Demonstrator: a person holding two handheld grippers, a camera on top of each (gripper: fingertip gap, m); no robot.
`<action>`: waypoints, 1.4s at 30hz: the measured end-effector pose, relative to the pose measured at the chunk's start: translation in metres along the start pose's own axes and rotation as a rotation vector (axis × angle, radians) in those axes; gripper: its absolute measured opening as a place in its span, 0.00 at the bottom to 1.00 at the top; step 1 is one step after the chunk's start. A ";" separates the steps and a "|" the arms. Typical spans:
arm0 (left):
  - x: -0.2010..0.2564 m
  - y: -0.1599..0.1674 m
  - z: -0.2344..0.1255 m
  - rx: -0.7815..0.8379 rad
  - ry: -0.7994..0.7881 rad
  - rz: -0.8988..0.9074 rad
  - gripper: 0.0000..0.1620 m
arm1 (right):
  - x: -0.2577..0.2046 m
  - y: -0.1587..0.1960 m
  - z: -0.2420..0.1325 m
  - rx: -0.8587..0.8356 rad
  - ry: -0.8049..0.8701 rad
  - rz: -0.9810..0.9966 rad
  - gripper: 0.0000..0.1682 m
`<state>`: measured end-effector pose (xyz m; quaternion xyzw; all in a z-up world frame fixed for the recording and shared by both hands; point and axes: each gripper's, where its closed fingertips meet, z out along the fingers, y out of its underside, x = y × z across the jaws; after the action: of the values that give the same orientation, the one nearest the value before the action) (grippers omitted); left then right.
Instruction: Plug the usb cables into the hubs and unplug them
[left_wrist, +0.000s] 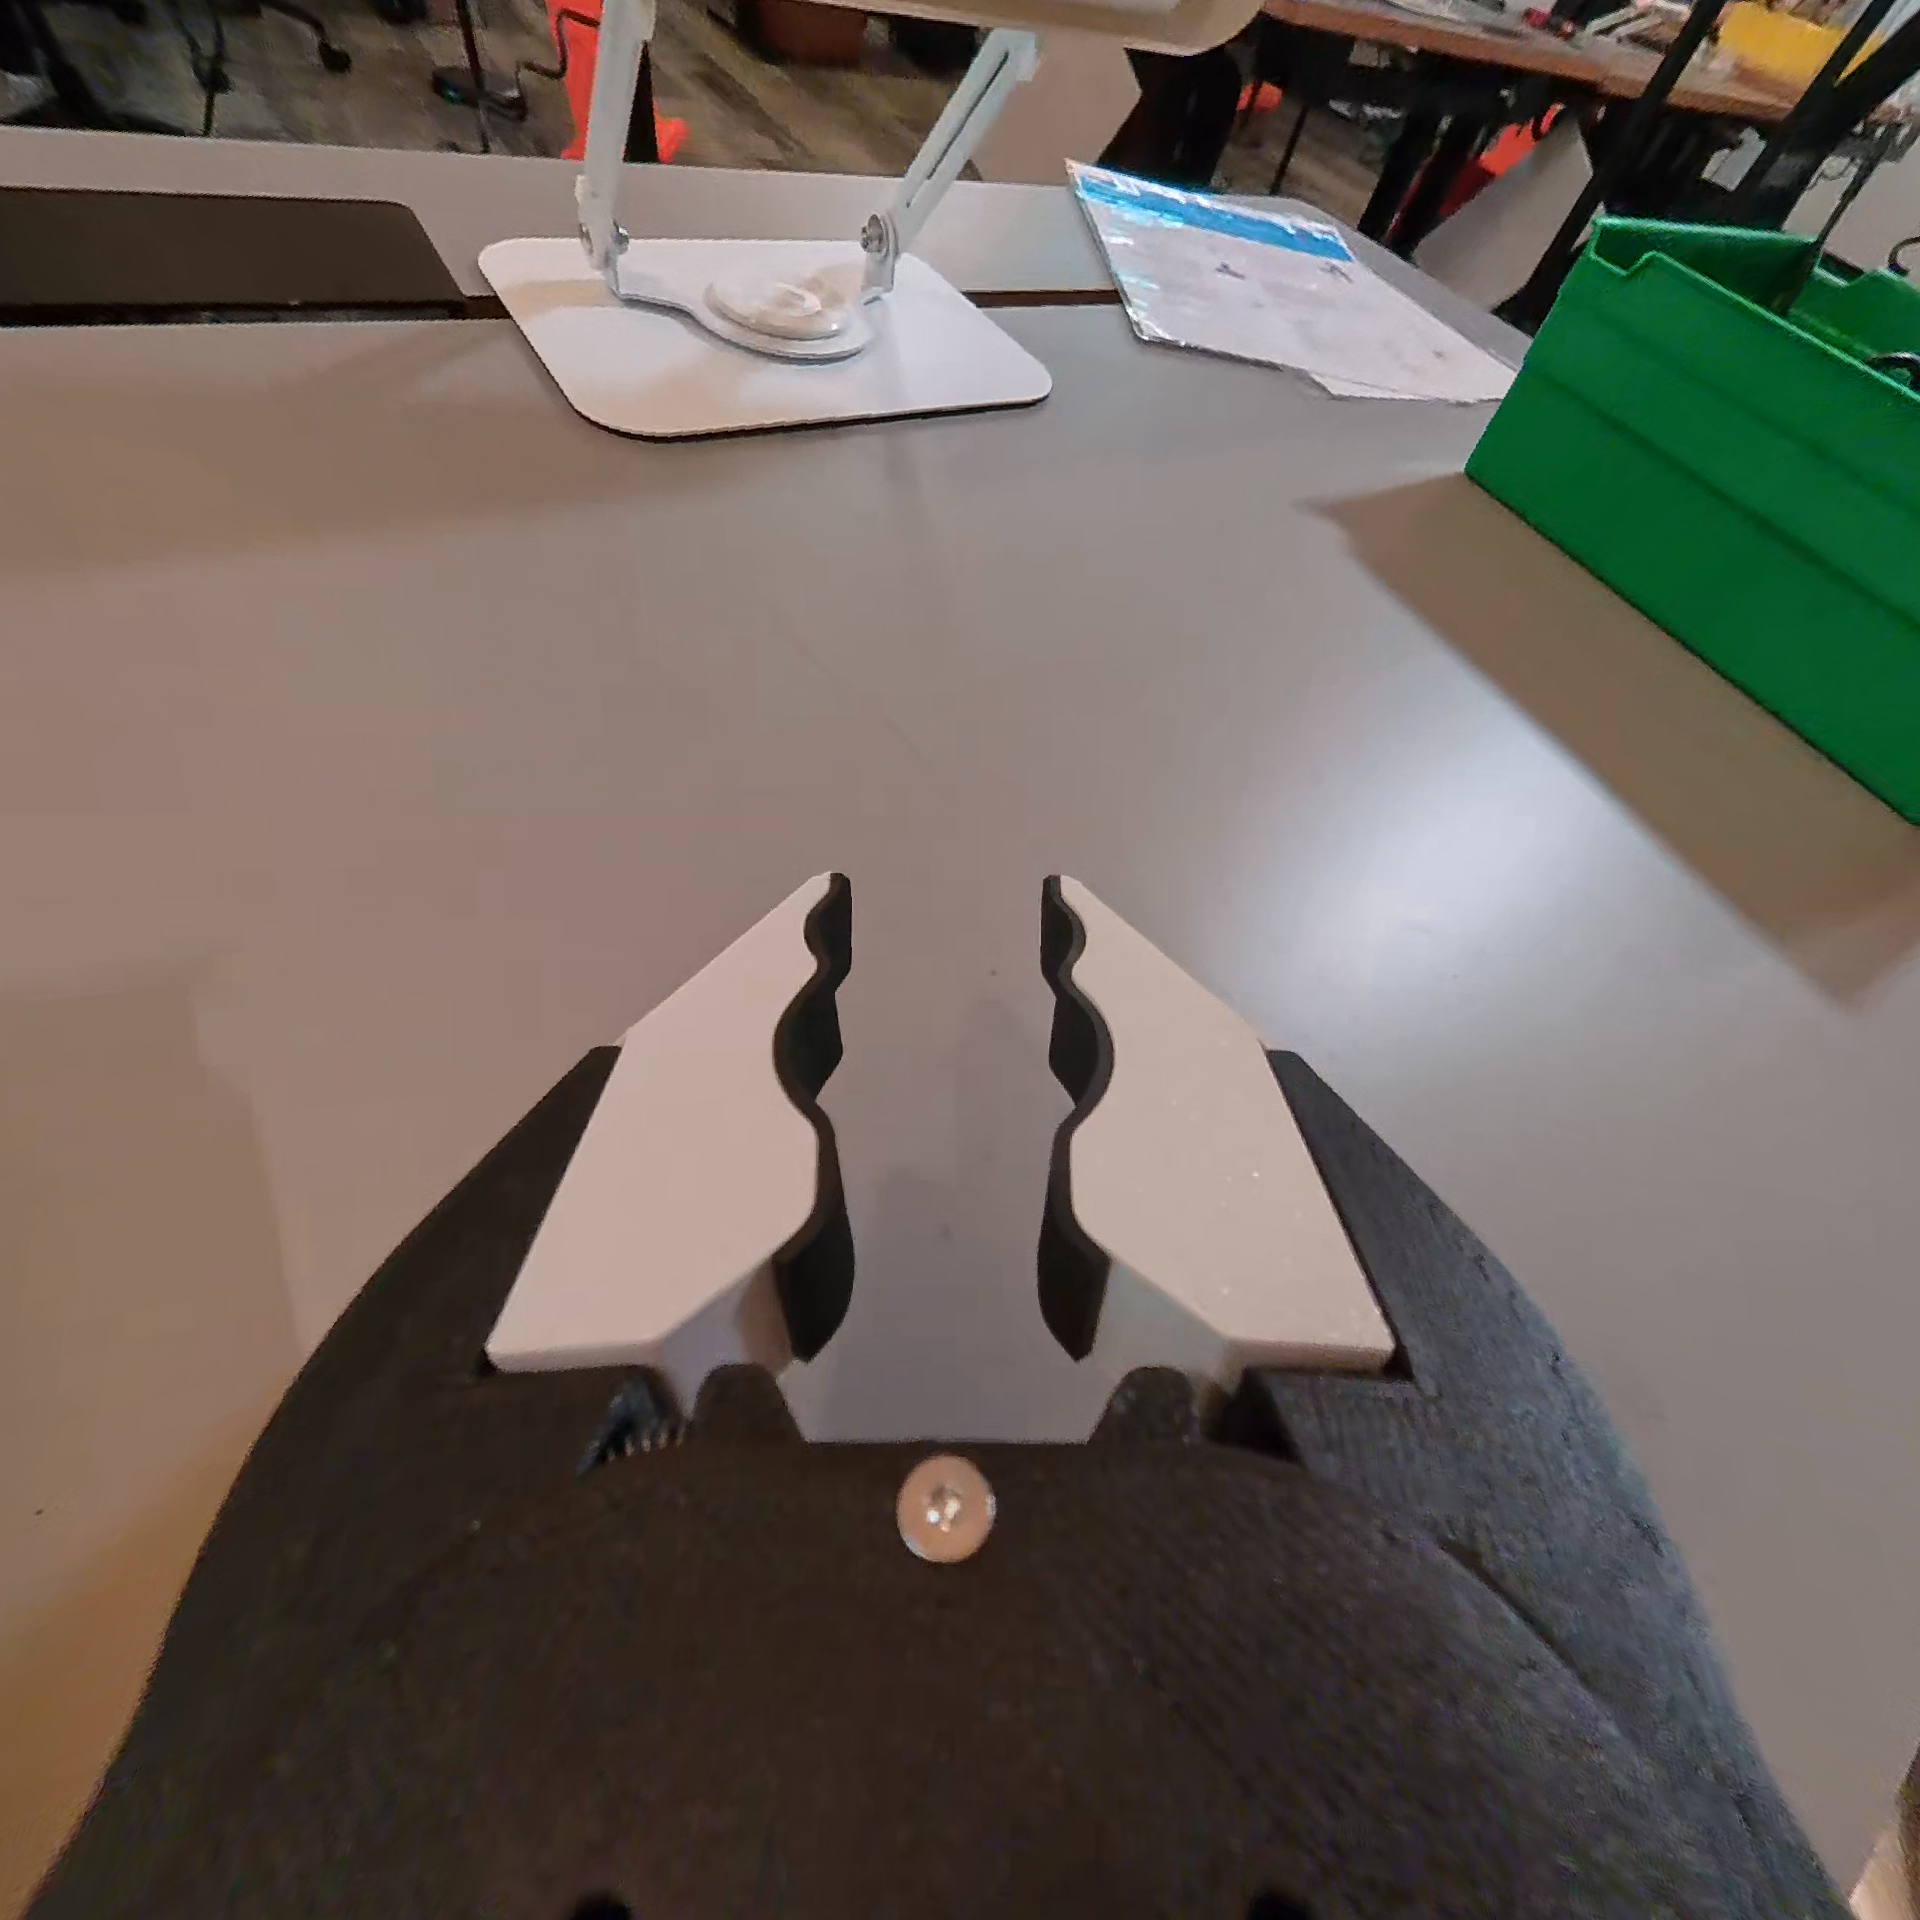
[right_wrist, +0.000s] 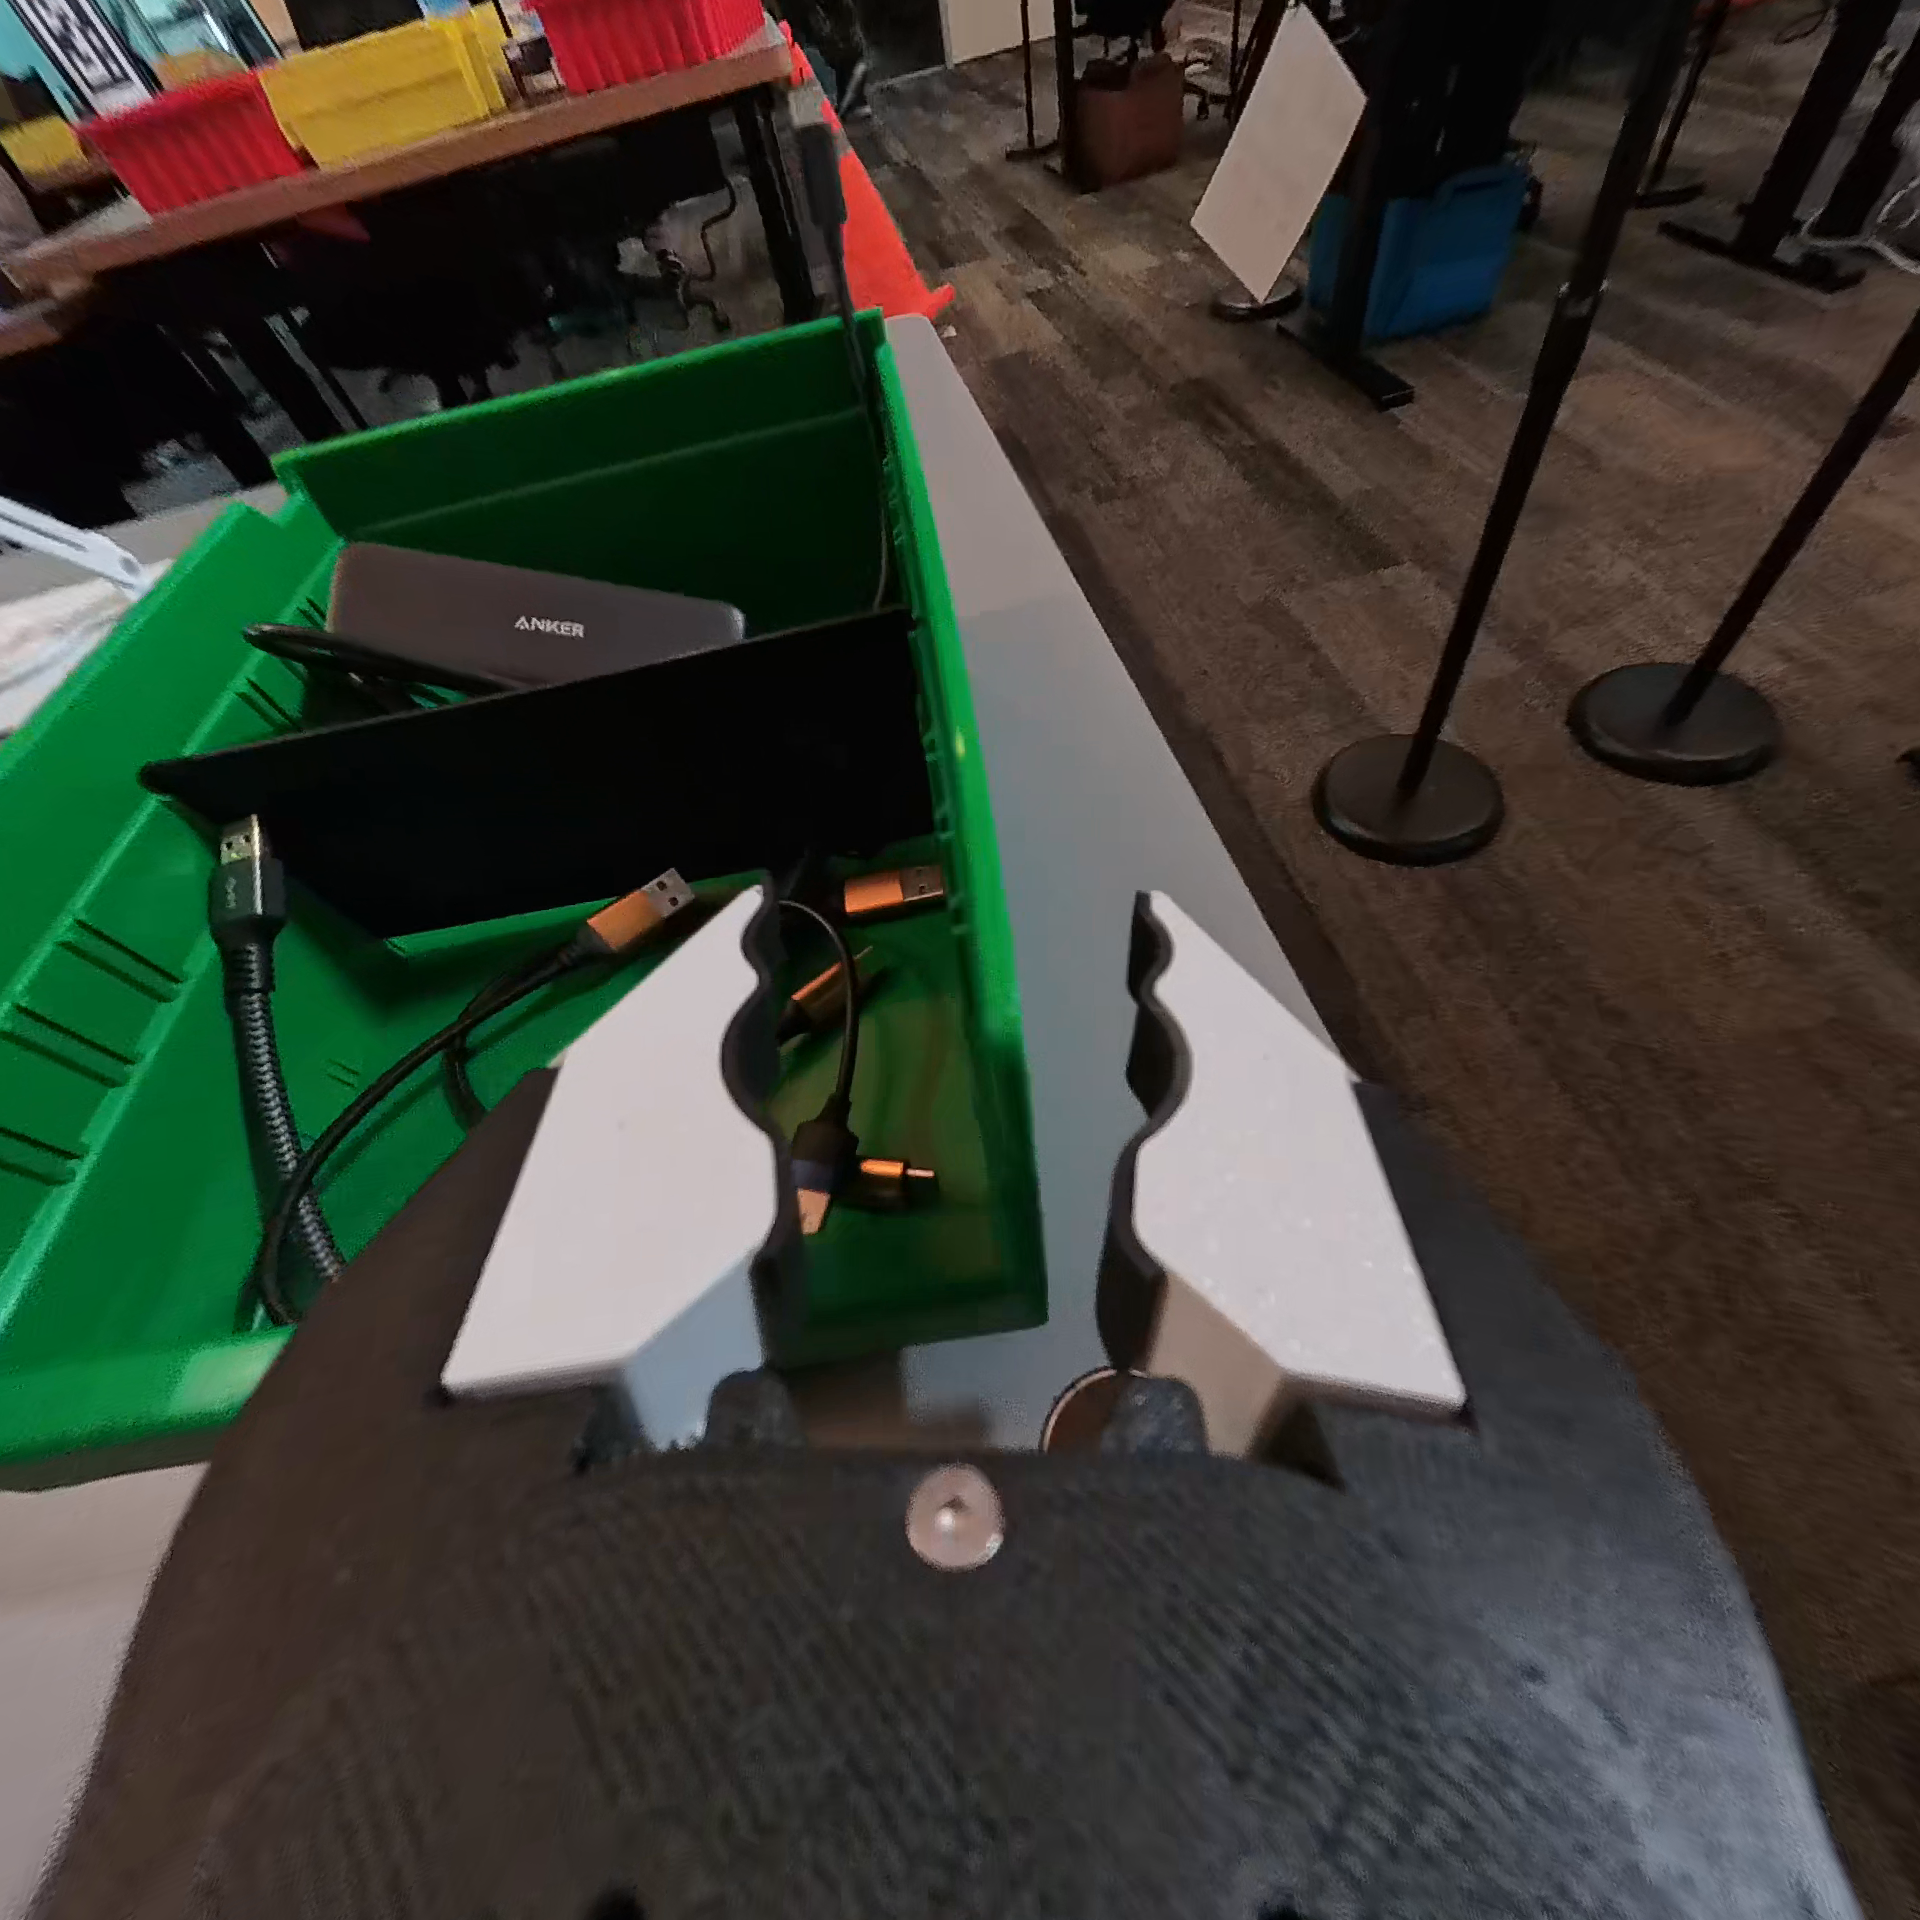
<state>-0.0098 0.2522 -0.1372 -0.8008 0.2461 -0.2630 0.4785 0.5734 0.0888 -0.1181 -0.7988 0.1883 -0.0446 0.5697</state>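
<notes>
My right gripper (right_wrist: 951, 904) hangs wide, empty, above the green bin (right_wrist: 966, 810); cables (right_wrist: 634, 920) at ten o'clock, reachable; left gripper (left_wrist: 945, 883) waits narrowly parted, empty.

My left tongs (left_wrist: 945, 883) and right tongs (right_wrist: 954, 902) look alike: pale grey wedge fingers (left_wrist: 686, 1143) lined with wavy black pads (right_wrist: 753, 1049), set in a rough black body with one silver screw (left_wrist: 945, 1509).
</notes>
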 end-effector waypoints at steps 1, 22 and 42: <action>0.000 0.000 0.000 -0.003 0.001 -0.006 0.22 | -0.003 -0.002 0.000 0.009 0.010 -0.029 0.39; -0.002 0.005 0.005 -0.044 0.011 -0.033 0.22 | 0.006 -0.005 0.011 0.054 0.102 0.038 0.19; -0.002 0.007 0.006 -0.057 0.014 -0.040 0.21 | -0.005 -0.006 0.007 0.048 0.005 0.036 0.03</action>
<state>-0.0086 0.2544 -0.1460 -0.8170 0.2410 -0.2709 0.4484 0.5721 0.0987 -0.1142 -0.7812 0.2028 -0.0409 0.5890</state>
